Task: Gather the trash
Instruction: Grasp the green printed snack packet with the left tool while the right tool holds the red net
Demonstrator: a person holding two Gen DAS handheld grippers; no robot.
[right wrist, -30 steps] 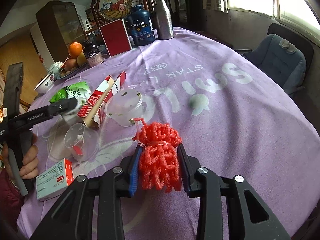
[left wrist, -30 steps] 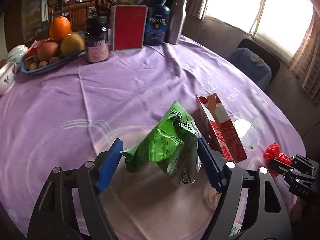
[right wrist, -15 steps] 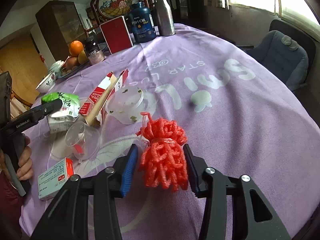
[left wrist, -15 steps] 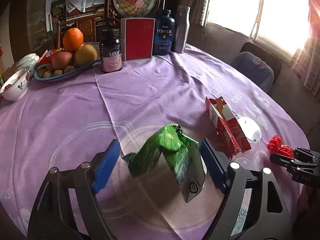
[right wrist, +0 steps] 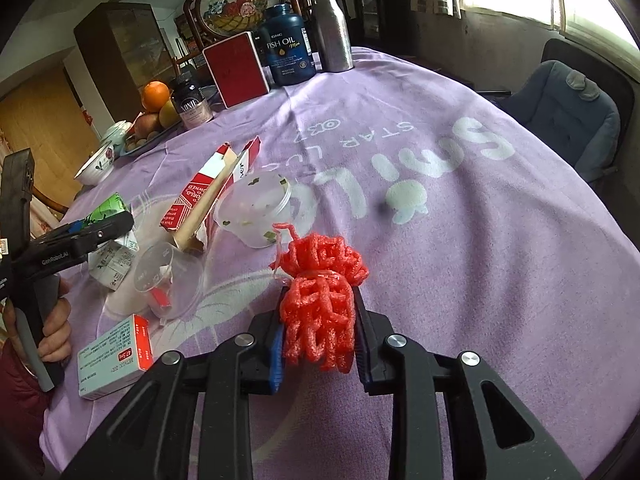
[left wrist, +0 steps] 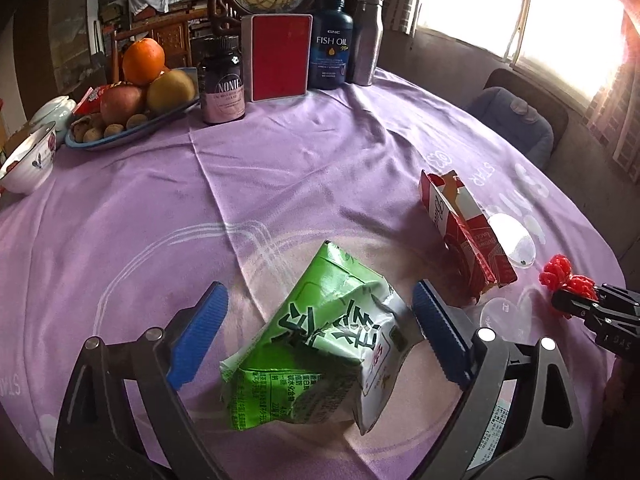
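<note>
Green, crumpled snack bag (left wrist: 320, 352) lies on the purple tabletop (left wrist: 320, 168) between the spread left tongs (left wrist: 320, 344), neither blue pad visibly touching it. The right tongs (right wrist: 318, 332) are pinching a red foam net (right wrist: 320, 300). From the bag, a torn red carton (left wrist: 460, 236) sits at about two o'clock, with a clear cup (left wrist: 504, 320) at three. The risk as I judge it: the slick, puffy bag could squirt out or slide as the left tongs close, and a sweep could knock the cup.
</note>
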